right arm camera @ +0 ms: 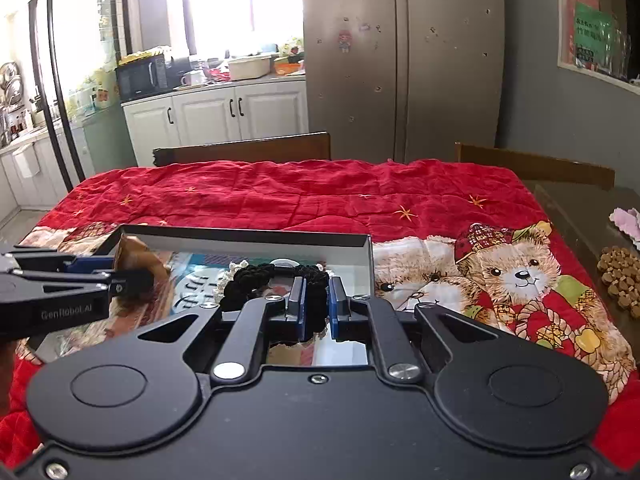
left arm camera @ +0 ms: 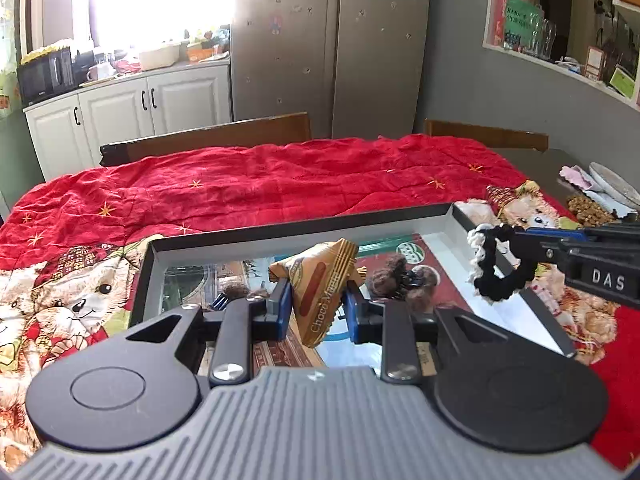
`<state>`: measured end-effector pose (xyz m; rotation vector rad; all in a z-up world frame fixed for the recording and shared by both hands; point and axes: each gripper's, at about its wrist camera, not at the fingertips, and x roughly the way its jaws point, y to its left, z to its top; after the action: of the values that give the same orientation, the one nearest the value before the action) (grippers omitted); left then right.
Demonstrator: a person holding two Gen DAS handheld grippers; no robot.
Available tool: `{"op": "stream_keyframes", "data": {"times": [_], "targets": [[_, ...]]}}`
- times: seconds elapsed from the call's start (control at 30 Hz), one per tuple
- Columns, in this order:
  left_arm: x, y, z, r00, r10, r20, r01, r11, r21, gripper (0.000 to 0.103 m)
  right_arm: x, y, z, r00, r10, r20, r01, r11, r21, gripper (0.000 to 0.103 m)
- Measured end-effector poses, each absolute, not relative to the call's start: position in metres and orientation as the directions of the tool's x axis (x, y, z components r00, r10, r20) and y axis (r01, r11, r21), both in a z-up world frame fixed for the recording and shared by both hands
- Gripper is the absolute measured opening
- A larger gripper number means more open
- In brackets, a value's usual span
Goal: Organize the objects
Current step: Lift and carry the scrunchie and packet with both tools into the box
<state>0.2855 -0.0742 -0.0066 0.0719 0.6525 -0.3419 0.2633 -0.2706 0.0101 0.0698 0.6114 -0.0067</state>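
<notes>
Tongs clamp both loads: left tongs [left arm camera: 316,304] the snack packet [left arm camera: 320,292], right tongs [right arm camera: 316,308] the black scrunchie [right arm camera: 280,280]; released carelessly, either perhaps lands outside the box [left arm camera: 304,224].

Box [left arm camera: 304,222] sits on quilt [left arm camera: 248,176] over table, near front edge. Left gripper [left arm camera: 316,304] w/ snack packet [left arm camera: 320,288] hangs over box middle; right gripper [right arm camera: 316,304] w/ scrunchie [left arm camera: 500,264] over box's right end. Hair clip [left arm camera: 404,280], prob. inside box, just right of packet. Chairs [left arm camera: 208,140] behind table; fridge [left arm camera: 332,40] behind those, cabinets [left arm camera: 132,104] to its left.
</notes>
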Motion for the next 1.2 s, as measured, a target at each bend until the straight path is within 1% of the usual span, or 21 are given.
{"op": "stream_keyframes", "data": {"times": [0.53, 0.9, 1.2], "targets": [[0.318, -0.085, -0.03, 0.721, -0.267, -0.639, 0.321, 0.947, -0.033, 0.031, 0.319, -0.283, -0.022, 0.799, -0.026, -0.601, 0.113, 0.988, 0.108, 0.011], [0.326, -0.094, -0.043, 0.714, -0.253, -0.653, 0.325, 0.946, -0.011, 0.031, 0.339, -0.275, -0.036, 0.777, -0.07, -0.626, 0.143, 0.987, 0.067, 0.011], [0.328, -0.096, -0.049, 0.707, -0.245, -0.664, 0.323, 0.947, -0.005, 0.031, 0.347, -0.274, -0.042, 0.756, -0.069, -0.651, 0.143, 0.988, 0.061, 0.011]]}}
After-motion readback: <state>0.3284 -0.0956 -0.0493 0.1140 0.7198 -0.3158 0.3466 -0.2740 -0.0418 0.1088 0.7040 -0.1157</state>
